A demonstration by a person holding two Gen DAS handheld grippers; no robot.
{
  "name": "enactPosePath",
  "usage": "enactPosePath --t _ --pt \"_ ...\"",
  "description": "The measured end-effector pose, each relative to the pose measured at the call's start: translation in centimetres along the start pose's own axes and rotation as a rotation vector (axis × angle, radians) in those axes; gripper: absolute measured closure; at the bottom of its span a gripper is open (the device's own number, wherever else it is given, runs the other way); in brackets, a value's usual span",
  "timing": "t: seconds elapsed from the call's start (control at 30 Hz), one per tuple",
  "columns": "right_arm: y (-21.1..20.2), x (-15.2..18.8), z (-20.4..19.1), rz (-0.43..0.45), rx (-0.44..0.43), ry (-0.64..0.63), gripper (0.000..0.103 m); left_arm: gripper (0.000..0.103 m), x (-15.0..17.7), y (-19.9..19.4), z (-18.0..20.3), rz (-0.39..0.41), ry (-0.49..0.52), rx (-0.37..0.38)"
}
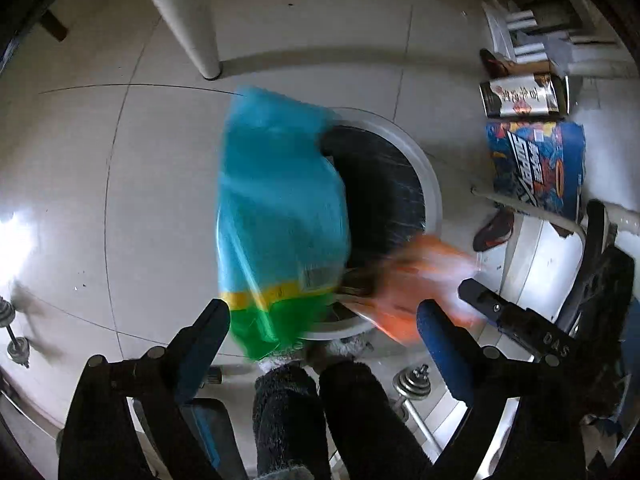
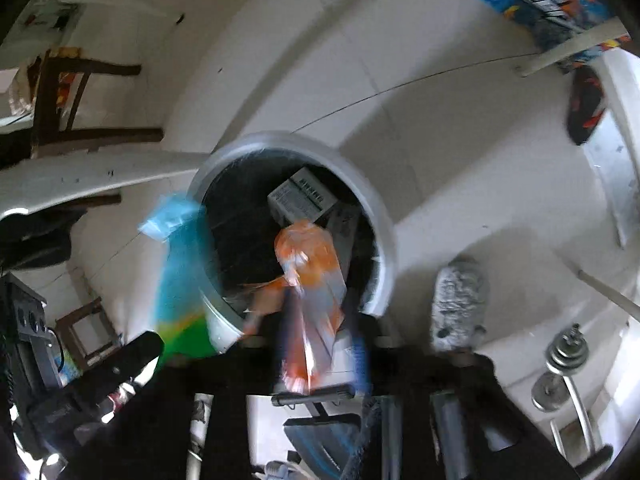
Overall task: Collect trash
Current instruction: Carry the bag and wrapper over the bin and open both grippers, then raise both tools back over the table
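Both my grippers, left gripper (image 1: 324, 316) and right gripper (image 2: 324, 356), have their fingers wide open, holding nothing. The blue-green bag (image 1: 276, 216) and orange wrapper (image 2: 312, 276) over the bin (image 2: 384, 232) look light, soft and slippery; I would pinch an edge.

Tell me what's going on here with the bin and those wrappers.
A person holding a gripper in each hand is dropping trash into a round bin with a dark liner. A blue-green bag hangs blurred over the bin's edge, just ahead of the open left gripper, not clamped. An orange wrapper sits blurred in front of the right gripper; whether it is free yet is unclear. A grey box already lies inside the bin.
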State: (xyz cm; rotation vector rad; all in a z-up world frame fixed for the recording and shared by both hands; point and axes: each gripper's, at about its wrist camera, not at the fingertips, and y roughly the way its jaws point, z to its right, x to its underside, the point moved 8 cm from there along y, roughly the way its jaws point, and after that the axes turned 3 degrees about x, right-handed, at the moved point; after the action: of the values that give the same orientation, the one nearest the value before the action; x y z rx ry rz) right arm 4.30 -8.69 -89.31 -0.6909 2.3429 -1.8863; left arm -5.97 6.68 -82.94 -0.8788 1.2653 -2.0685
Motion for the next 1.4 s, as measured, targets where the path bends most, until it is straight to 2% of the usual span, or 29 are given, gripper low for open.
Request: enactPosePath --t 0.03,0.07,0.2,0.27,0.5,0.73,1.03,1.23,1.4 --pt "0.2 0.1 -0.2 0.000 -0.015 -0.009 0.017 0.008 0.1 -0.3 -0.1 0.011 -0.001 -0.007" --pt "0.2 0.4 -0.2 -0.007 -0.010 -0.023 0.008 0.008 0.2 -0.9 -0.3 0.039 0.004 -0.027" --pt "-1.2 1.5 -0.1 0.025 0.109 -0.127 0.006 0.008 1.1 -4.0 -1.2 0.154 0.076 -0.184" --pt "-2.5 2.0 -0.5 0.051 0.156 -0.168 0.006 0.008 1.6 -4.9 -1.4 0.177 0.089 -0.222" --pt "-7.7 3.6 -1.8 0.109 0.352 -0.288 0.006 0.008 4.2 -8.0 -0.3 0.185 0.095 -0.258" --pt "-14.7 6.3 -3.9 0.132 0.350 -0.313 0.006 0.008 7.2 -13.8 2.2 0.204 0.085 -0.253" --pt "-27.5 11.2 -7.6 0.191 0.332 -0.345 0.006 0.008 11.9 -24.5 5.9 0.244 0.118 -0.231" --pt "-35.5 14.1 -9.5 0.214 0.305 -0.357 0.006 0.008 14.6 -30.8 7.8 0.275 0.140 -0.235" --pt "-41.2 16.2 -11.5 0.223 0.237 -0.352 0.006 0.008 15.9 -35.2 9.3 0.315 0.144 -0.227"
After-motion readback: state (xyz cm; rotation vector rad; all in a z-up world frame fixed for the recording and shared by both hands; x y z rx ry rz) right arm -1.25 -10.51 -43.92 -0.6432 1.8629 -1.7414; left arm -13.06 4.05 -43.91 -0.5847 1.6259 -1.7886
